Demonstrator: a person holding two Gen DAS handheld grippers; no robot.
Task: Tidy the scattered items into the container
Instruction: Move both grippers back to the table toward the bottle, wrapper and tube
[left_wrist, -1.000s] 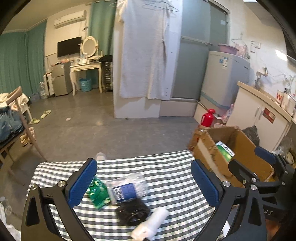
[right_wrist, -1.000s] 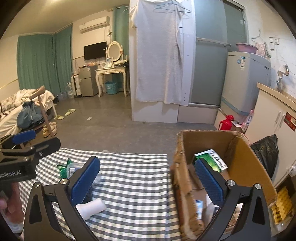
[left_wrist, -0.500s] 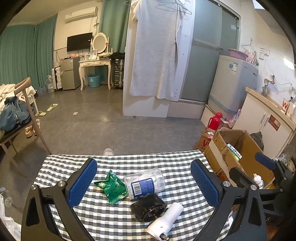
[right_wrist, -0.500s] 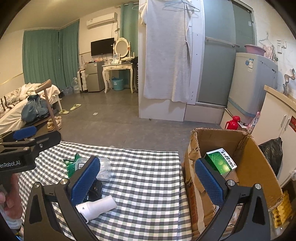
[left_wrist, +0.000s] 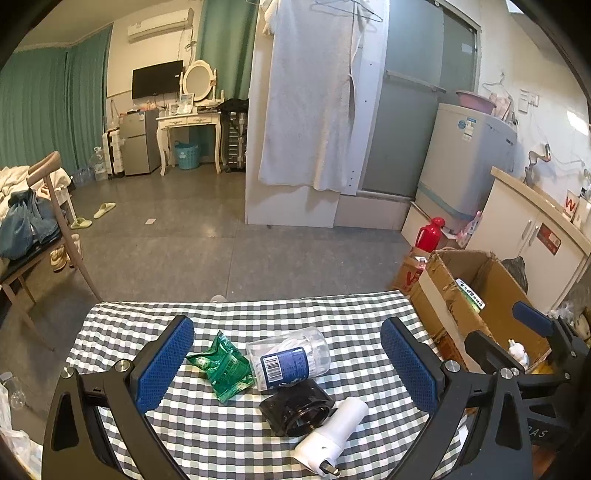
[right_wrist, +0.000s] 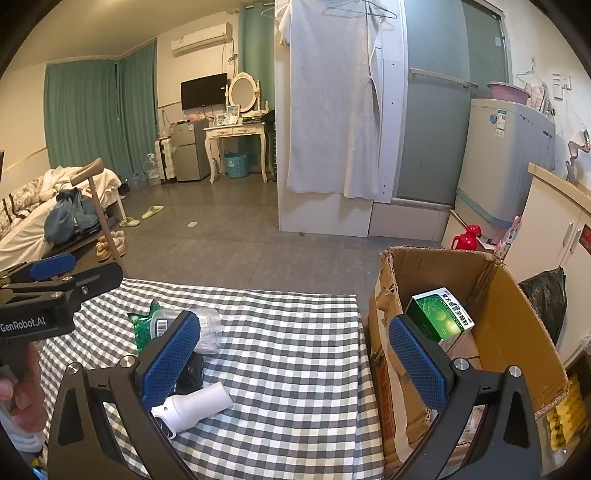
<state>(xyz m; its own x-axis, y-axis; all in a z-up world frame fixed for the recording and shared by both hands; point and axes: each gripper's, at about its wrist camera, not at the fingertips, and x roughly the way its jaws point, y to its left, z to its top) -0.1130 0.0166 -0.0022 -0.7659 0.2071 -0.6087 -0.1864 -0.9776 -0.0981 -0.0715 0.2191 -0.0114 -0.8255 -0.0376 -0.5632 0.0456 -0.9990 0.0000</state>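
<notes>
- Since 1.0 s ago the left gripper (left_wrist: 287, 363) has drawn back and up from the surface (left_wrist: 351, 314): the four loose items, formerly low in its view, now lie fully visible between its fingers, and the far edge of the surface shows whole.
- Right gripper (right_wrist: 295, 354) has likewise pulled back; the cardboard box (right_wrist: 517, 317) now sits mostly right of its right finger.
- Left gripper: jaws spread wide, holding nothing, hovering above the item cluster.
- Right gripper: jaws spread wide, holding nothing, straddling the right edge of the surface, with the right finger over the box opening.
- Items on the checked cloth, grouped toward the near-left part of the surface:
  - green foil packet (left_wrist: 221, 365), crumpled, farthest left.
  - clear plastic jar (left_wrist: 288, 356) with blue barcode label, on its side, touching the packet.
  - black round container (left_wrist: 297, 406), just near-side of the jar, touching it.
  - white cylindrical device (left_wrist: 332, 432) with plug prongs at its near end, lying on its side against the black container.
- Cardboard box stands off the right edge of the surface, flaps open. Inside: green carton (right_wrist: 439, 314) leaning against the far-left corner, plus small white objects at the bottom, not identifiable.
- A hand (right_wrist: 22, 391) grips the left gripper's handle, seen at the left edge of the right wrist view.
</notes>
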